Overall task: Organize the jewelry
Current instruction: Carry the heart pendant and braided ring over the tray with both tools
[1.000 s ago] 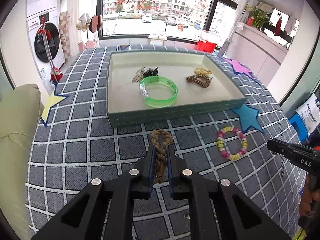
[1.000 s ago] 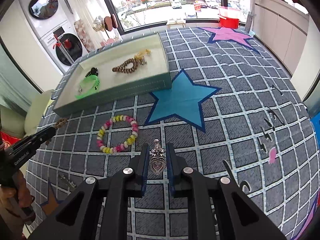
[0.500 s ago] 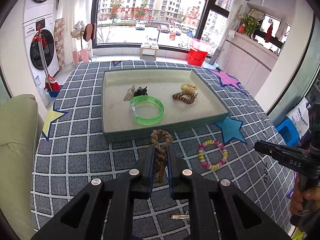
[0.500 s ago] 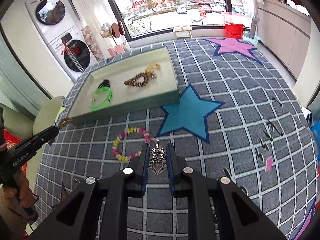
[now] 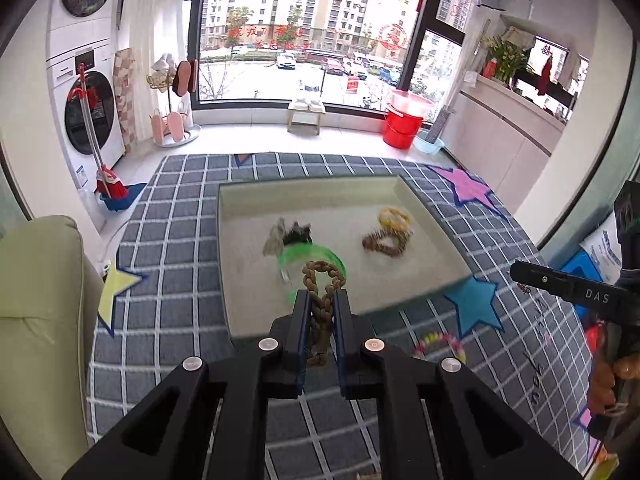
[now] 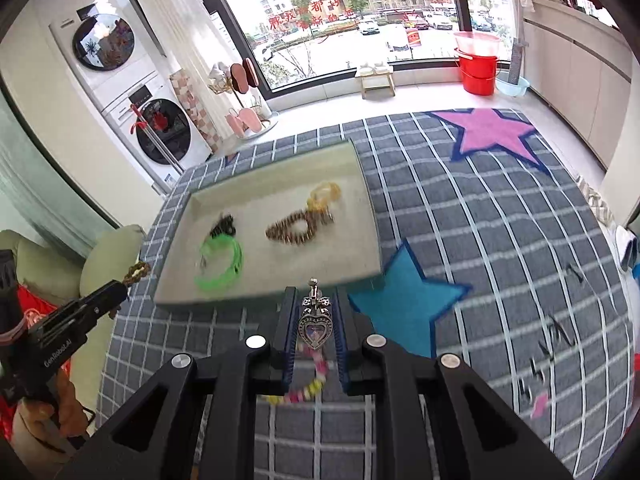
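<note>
My left gripper (image 5: 321, 300) is shut on a brown braided bracelet (image 5: 322, 280) and holds it in the air over the near edge of the shallow tray (image 5: 240, 280). My right gripper (image 6: 314, 300) is shut on a silver heart pendant (image 6: 314, 326), held above the rug just short of the tray (image 6: 280, 294). In the tray lie a green bangle (image 6: 220, 264), a brown bead bracelet (image 6: 290, 230), a yellow bracelet (image 6: 324, 194) and a dark piece (image 6: 222, 224). A multicoloured bead bracelet (image 5: 440, 344) lies on the rug; it also shows under my right gripper (image 6: 308, 384).
The tray sits on a grey checked rug (image 5: 168, 320) with a blue star (image 6: 404, 308), a pink star (image 6: 492, 134) and a yellow star (image 5: 116, 288). A pale green cushion (image 5: 36, 320) is at the left. The right gripper's body (image 5: 572, 288) shows at the right edge.
Both grippers have risen and moved forward toward the tray with their pieces still held. The left one now hangs over the tray's near edge; the bead bracelet now lies under the right gripper.
</note>
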A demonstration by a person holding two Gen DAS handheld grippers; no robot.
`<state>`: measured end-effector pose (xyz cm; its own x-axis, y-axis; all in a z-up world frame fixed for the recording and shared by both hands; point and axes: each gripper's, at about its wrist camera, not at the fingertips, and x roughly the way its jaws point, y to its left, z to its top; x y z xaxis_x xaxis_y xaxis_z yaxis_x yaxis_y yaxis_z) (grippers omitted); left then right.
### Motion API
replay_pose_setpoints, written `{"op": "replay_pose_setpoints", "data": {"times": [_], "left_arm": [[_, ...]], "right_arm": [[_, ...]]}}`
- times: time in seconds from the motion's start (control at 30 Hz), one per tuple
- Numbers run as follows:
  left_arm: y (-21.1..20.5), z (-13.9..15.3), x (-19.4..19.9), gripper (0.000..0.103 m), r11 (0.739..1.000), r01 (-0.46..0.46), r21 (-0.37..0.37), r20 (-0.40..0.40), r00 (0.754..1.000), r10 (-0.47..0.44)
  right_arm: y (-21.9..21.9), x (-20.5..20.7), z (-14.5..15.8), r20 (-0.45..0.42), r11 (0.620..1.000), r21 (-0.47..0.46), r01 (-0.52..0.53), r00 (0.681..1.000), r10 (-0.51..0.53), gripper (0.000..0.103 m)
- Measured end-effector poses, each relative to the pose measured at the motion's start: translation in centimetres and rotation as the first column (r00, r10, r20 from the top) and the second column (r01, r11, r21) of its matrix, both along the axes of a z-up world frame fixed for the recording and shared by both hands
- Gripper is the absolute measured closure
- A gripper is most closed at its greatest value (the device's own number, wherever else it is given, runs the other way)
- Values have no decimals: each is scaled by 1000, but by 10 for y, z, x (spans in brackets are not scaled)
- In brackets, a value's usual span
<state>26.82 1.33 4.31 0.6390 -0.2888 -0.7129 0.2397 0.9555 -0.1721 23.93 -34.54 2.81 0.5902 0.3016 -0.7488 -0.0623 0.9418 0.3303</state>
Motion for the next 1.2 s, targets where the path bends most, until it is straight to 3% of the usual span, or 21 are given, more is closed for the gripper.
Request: {"op": "replay_pose_setpoints", "data": {"times": [0.3,0.57,0.87,1.2], "left_arm": [[-2,-5,61,78,997,-65,31,6,998,64],[-9,-46,106,78,993,-94,78,-50,994,98],[-21,-74,119,78,988,-83,129,-71,993,92],[-35,-82,115,78,981,-61,186,-52,996,72]], "right_arm": [[14,70,-9,-38,1000,24,-8,999,8,84],[25,105,-45,-100,1000,4,-6,995,7,85],[30,121,-74,-138,1000,-29,-4,990,0,85],[41,118,-88,-145,997,-76,-23,989,12,84]]}}
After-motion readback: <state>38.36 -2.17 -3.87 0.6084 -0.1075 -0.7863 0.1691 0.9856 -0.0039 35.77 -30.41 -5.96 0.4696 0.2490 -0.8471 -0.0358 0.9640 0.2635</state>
